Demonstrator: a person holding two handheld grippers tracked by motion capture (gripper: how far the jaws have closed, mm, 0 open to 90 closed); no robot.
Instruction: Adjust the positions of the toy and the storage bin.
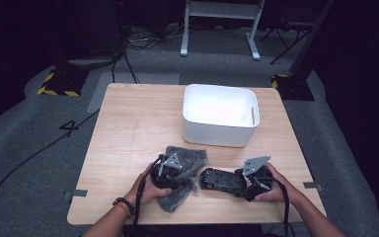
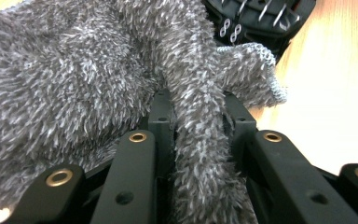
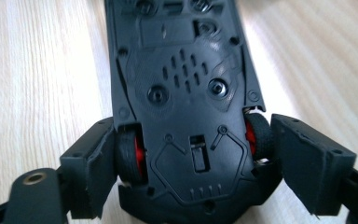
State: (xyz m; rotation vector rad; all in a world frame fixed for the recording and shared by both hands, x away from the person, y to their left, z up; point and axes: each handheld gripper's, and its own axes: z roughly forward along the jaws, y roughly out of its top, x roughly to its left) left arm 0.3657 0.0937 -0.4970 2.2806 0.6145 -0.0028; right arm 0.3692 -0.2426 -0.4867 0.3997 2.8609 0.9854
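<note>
A grey fluffy cloth (image 1: 190, 157) lies crumpled on the wooden table (image 1: 133, 123) near its front edge. My left gripper (image 1: 186, 176) rests on it, and in the left gripper view the left gripper (image 2: 198, 116) is shut on a raised fold of the cloth (image 2: 74, 84). Just to the right lies a black toy car (image 1: 220, 180), turned upside down. My right gripper (image 1: 240, 183) holds its end. In the right gripper view the right gripper (image 3: 196, 158) clamps the car (image 3: 186, 70) across its red-hubbed wheels, underside up. The car (image 2: 261, 18) sits just beyond the cloth.
A white plastic bin (image 1: 217, 133) stands open behind the car, on the right half of the table. Cables and yellow-black floor markers lie on the grey floor around the table.
</note>
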